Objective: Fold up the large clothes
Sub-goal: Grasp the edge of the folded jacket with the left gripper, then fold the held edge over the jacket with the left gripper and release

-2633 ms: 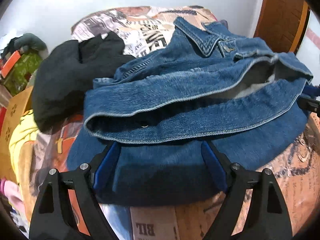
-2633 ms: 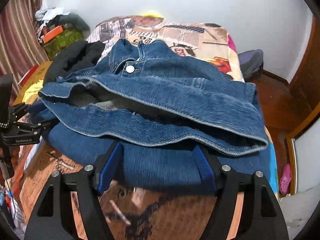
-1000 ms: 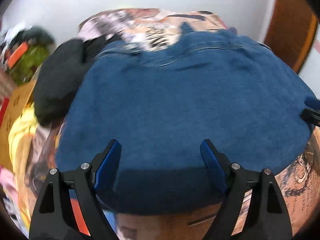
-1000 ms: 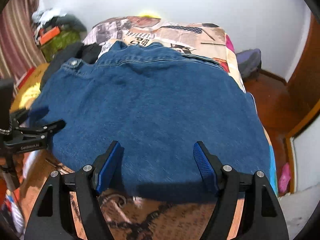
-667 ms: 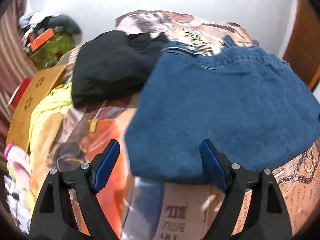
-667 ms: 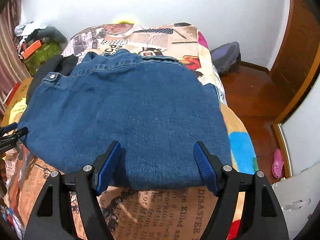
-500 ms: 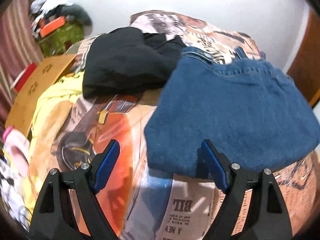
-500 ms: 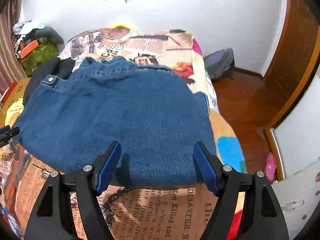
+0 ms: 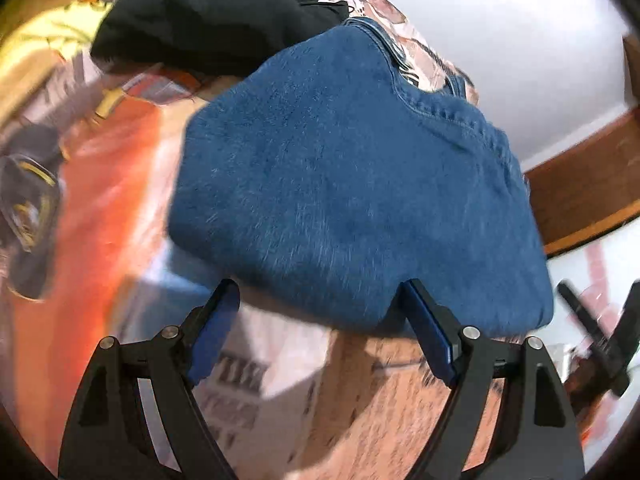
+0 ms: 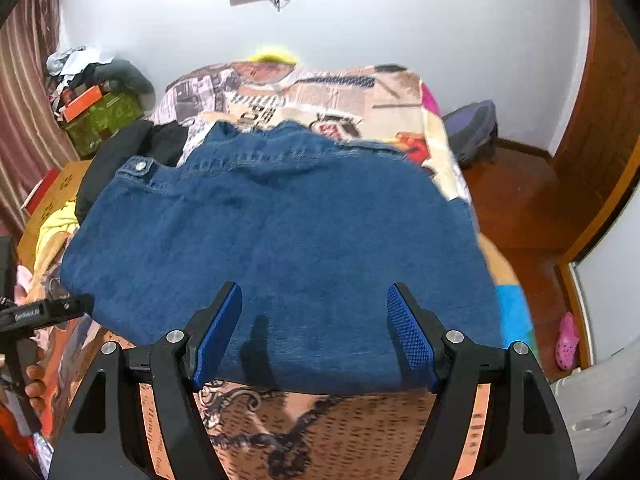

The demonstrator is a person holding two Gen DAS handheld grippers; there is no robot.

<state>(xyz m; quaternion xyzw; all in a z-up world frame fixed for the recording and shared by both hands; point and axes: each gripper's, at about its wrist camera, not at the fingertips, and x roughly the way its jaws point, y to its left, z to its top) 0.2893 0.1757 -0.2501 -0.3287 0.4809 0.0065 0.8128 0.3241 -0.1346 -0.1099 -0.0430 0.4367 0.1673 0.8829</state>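
Printed bedspread (image 10: 320,92) under folded denim jacket (image 10: 280,240)

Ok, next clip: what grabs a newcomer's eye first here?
The folded blue denim jacket dominates, lying flat across the newspaper-print bedspread. Behind its left corner sits a heap of black clothing. Both grippers, left and right, hover open at its near edge.
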